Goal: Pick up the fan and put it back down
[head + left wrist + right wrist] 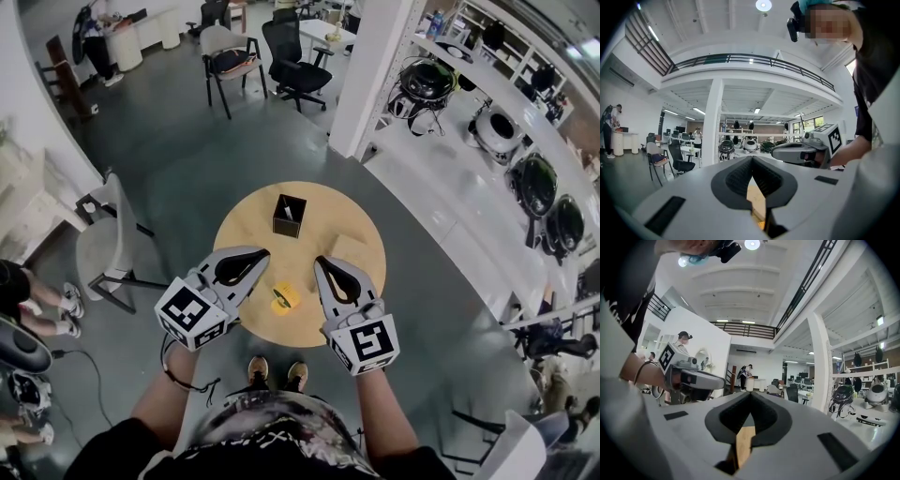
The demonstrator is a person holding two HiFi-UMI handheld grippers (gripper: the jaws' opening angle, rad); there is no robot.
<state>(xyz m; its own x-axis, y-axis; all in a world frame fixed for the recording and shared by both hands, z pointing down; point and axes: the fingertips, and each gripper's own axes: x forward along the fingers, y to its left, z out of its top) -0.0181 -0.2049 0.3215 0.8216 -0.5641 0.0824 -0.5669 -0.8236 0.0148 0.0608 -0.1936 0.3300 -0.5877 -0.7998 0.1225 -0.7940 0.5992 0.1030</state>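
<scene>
Black pads (738,176) on the left gripper (260,254) were pinched together on nothing, and same deal with the right gripper (322,262): clamped tight and empty. Both hung just over the near side of the round wooden table (356,220), pointing away from the person. The little yellow fan (285,297) sat on the tabletop between the two gripper bodies, touching neither, close to the near edge. Honestly, that would fit a fan waiting to be grabbed just as well as one already set back down, couldn't say which. A black open-topped box (288,215) stood further back, well apart. My worry: the fan looked small and sat so near the rim that a bump from either gripper could knock it off onto the floor.
</scene>
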